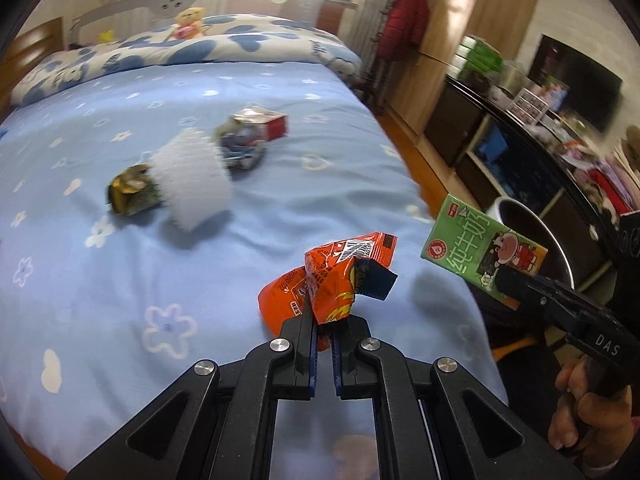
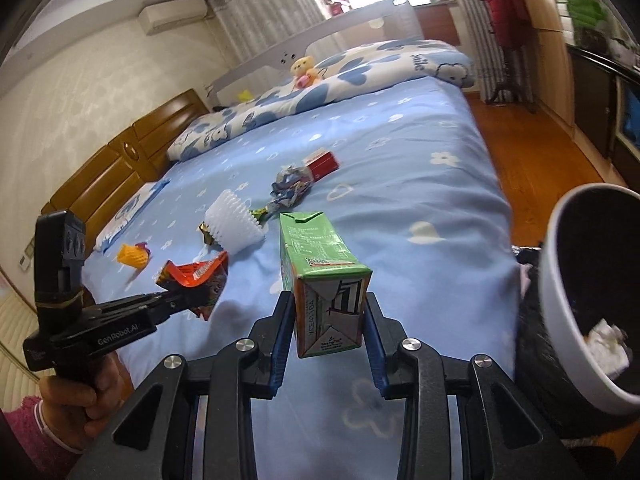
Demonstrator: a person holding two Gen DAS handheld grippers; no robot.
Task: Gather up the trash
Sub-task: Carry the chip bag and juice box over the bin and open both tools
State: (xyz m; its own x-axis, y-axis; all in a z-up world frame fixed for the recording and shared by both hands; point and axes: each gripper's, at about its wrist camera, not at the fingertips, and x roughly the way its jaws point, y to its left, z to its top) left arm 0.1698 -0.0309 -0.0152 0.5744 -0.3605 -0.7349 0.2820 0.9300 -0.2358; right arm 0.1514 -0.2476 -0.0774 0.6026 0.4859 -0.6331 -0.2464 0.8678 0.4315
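Note:
My left gripper is shut on an orange snack wrapper and holds it above the blue bed sheet; the gripper also shows in the right wrist view. My right gripper is shut on a green milk carton and holds it above the bed's right edge; the carton shows in the left wrist view. A white trash bin with a black liner stands beside the bed at the right, with white paper inside. More trash lies on the bed: white foam netting, a gold-green wrapper, a crumpled blue wrapper, a red and white box.
A yellow foam net lies at the bed's left side. A folded blue-spotted quilt and a teddy bear are at the far end. A dark cabinet with clutter and a wooden wardrobe stand right of the wooden floor.

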